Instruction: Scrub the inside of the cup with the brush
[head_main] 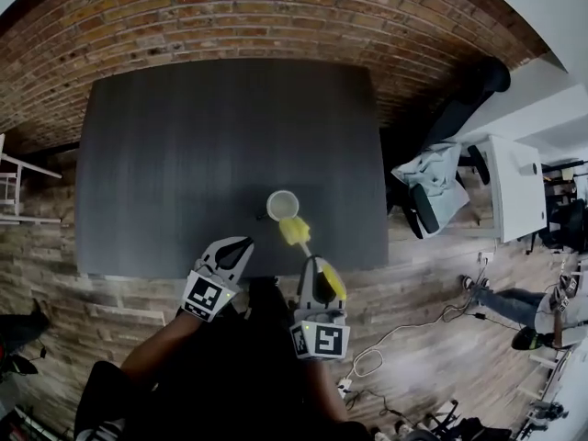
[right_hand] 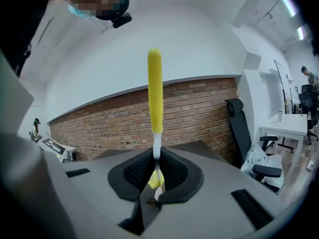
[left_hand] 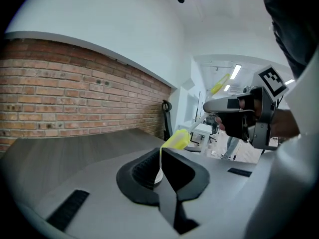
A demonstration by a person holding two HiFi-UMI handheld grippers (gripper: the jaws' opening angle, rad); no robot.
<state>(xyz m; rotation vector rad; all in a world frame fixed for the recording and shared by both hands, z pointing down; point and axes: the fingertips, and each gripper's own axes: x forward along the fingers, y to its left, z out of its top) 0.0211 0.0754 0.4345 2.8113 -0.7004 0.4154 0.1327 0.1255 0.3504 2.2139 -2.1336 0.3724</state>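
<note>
A pale cup (head_main: pixel 282 205) stands on the dark table (head_main: pixel 184 154) near its front edge. My right gripper (head_main: pixel 312 263) is shut on the brush's thin white shaft. The yellow sponge head (head_main: pixel 294 231) sticks out just in front of the cup's near rim, and the yellow handle (head_main: pixel 334 284) trails back. In the right gripper view the handle (right_hand: pixel 154 83) rises above the shut gripper (right_hand: pixel 157 166), with the sponge head (right_hand: pixel 152 181) below. My left gripper (head_main: pixel 241 243) is shut and empty, left of the brush and short of the cup. In its own view the left gripper (left_hand: pixel 160 171) points toward the sponge head (left_hand: pixel 175 139).
A brick wall (head_main: pixel 230 16) runs behind the table. A black office chair (head_main: pixel 432 200) with a pale cloth on it and a white desk (head_main: pixel 514 186) stand to the right. Cables (head_main: pixel 367 361) lie on the wood floor.
</note>
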